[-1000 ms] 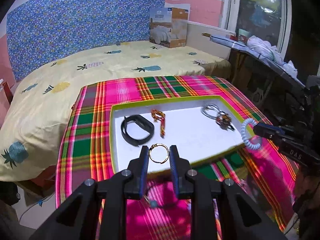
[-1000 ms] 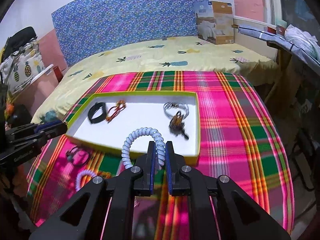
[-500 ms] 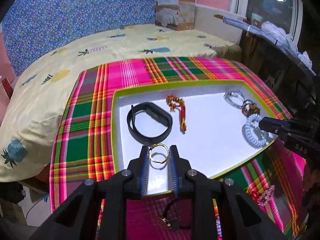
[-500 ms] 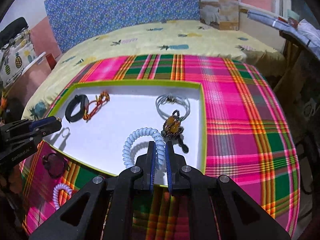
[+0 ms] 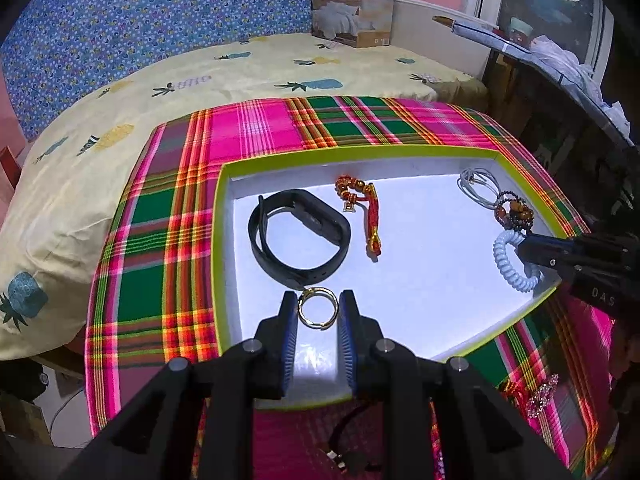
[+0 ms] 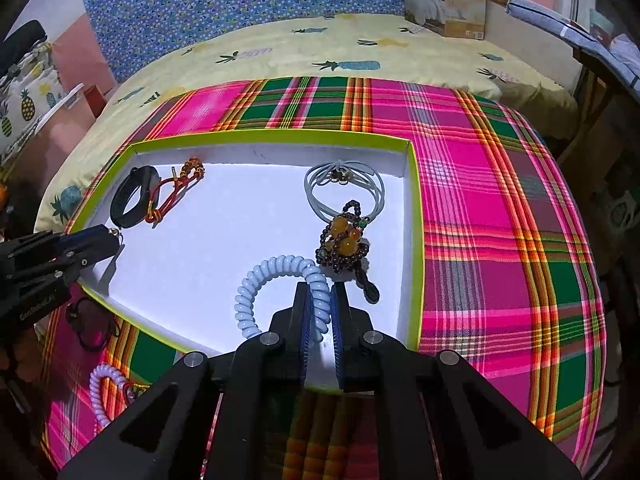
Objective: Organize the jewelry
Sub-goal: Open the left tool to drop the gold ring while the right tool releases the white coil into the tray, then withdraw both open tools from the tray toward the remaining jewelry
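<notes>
Gold ring (image 5: 318, 313) is clamped upright by the left gripper (image 5: 319, 312); pale-blue coil bracelet (image 6: 280, 288), arching leftward, is pinched by the right gripper (image 6: 319, 304).

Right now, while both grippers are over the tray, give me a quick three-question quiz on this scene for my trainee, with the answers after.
1. True or false: the left gripper holds a gold ring between its pads.
2. What is the right gripper shut on? A) the black band B) the pale blue coil bracelet C) the red cord bracelet
3. Fill in: the amber bead bracelet lies inside the white ____ with the green rim.

Key: 1 true; 2 B; 3 tray.
</notes>
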